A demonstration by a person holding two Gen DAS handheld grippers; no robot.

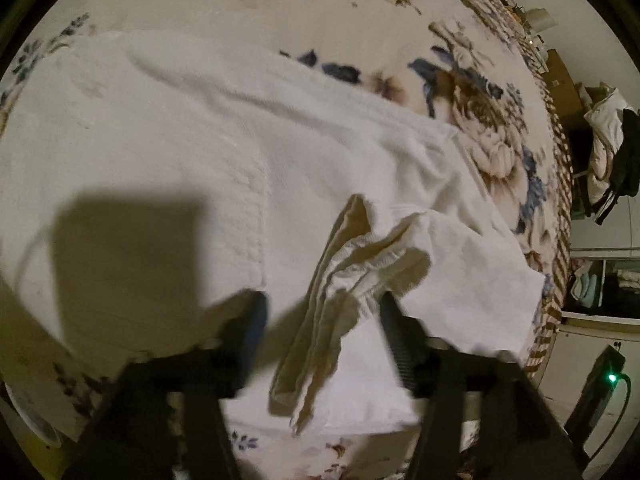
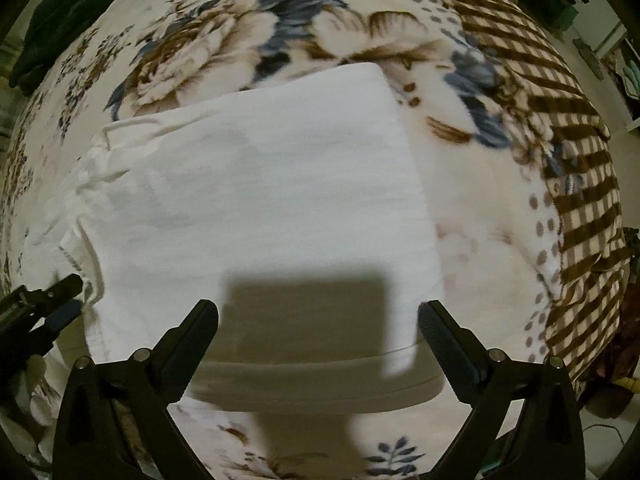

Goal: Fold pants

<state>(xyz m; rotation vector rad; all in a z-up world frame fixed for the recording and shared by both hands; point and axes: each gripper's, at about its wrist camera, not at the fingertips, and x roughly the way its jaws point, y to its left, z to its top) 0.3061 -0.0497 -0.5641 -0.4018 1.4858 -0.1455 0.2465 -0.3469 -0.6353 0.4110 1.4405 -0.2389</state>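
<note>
The left gripper (image 1: pixel 322 308) hangs with its two black fingers spread wide above the bunched waistband end of a pair of white pants (image 1: pixel 224 152), gripping nothing; a twisted fold of cloth with a tan-shaded inner side (image 1: pixel 320 300) runs up between the fingers without touching either one (the frame is slightly blurred here). From that gathered waistband the pants stretch away across a floral blanket (image 1: pixel 472 92), cream with blue and brown blooms, and a loose white flap (image 1: pixel 472 280) lies toward the blanket's checked edge. The gripper's dark, square shadow (image 1: pixel 132 248) falls on the fabric to the left of the fingers. Past the edge of the bed, a heap of pale and dark clothing (image 1: pixel 608 152) is piled in the background, and a small green indicator light (image 1: pixel 612 378) glows on a dark device near the floor. The right gripper (image 2: pixel 318 318) is likewise wide open and empty, poised over the opposite, neatly squared end of the pants (image 2: pixel 260 200), which lie flat and smooth with a hem running just in front of the fingertips. Its own shadow (image 2: pixel 304 320) darkens the cloth between the fingers. At the left edge of this view the tip of the left gripper (image 2: pixel 60 292) appears beside the crumpled waistband. A brown-and-cream checked border (image 2: pixel 560 160) of the blanket curves along the right. No brand, label or legible writing shows on any of it.
</note>
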